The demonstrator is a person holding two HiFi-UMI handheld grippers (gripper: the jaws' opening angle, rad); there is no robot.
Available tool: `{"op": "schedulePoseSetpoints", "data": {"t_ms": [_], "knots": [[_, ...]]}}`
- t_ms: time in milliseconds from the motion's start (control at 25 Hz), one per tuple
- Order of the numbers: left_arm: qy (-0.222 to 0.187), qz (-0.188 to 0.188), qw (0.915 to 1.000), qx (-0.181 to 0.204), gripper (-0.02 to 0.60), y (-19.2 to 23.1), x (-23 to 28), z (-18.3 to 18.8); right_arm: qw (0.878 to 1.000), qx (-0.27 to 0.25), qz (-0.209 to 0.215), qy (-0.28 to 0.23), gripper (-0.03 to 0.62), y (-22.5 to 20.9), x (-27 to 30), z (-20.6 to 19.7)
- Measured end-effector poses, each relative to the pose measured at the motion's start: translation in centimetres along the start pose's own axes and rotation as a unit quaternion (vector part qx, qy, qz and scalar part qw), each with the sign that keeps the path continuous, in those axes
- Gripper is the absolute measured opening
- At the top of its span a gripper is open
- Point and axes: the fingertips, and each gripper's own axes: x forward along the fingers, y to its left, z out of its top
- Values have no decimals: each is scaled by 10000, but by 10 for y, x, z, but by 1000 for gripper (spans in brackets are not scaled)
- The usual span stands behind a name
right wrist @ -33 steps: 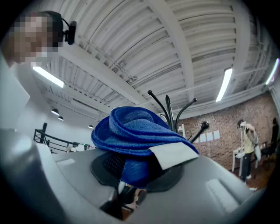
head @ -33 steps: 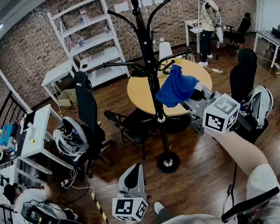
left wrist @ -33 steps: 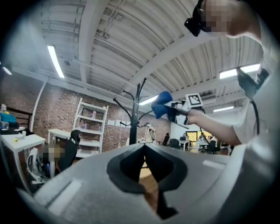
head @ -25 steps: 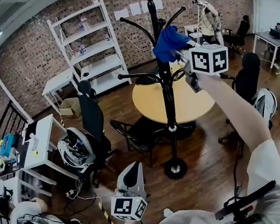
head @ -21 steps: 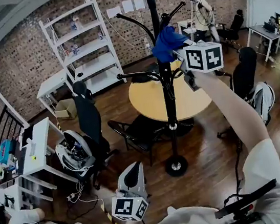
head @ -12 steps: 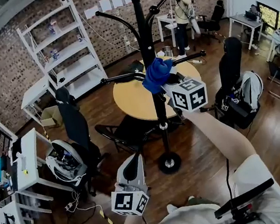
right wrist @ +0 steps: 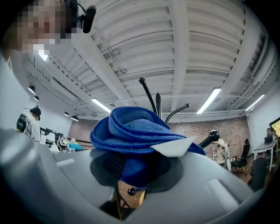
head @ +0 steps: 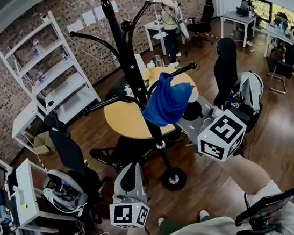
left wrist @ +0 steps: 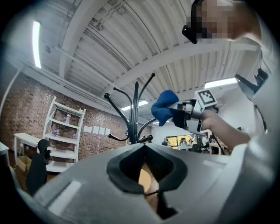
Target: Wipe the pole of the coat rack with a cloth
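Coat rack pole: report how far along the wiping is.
Done: cannot tell; the pole shows no mark of where it was wiped. In hand: the right gripper is shut on the blue cloth, held at the pole about mid-height; contact is unclear. The left gripper is shut, empty, held low. Left: likely the stretch from the cloth down to the base.

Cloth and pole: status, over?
Right gripper shut on blue cloth, beside pole, contact unclear. Left gripper shut, empty, low. Rack arm close above cloth.
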Motion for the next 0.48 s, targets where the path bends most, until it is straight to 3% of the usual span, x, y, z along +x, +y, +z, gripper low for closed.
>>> {"op": "schedulePoseSetpoints", "data": {"t_ms": [40, 200, 360, 480], "knots": [[-43, -111, 9999, -13, 0, 7, 4, 2, 9995, 262, 103, -163, 101, 9, 10, 6], [-103, -556, 9984, -92, 0, 33, 17, 14, 9995, 277, 58, -127, 101, 21, 51, 36], [-117, -995, 9948, -199, 0, 59, 20, 18, 9995, -89, -221, -216, 101, 20, 104, 82], [-184, -1161, 9927, -255, 0, 74, 17, 23, 9966, -294, -760, 142, 101, 5, 134, 66]]}}
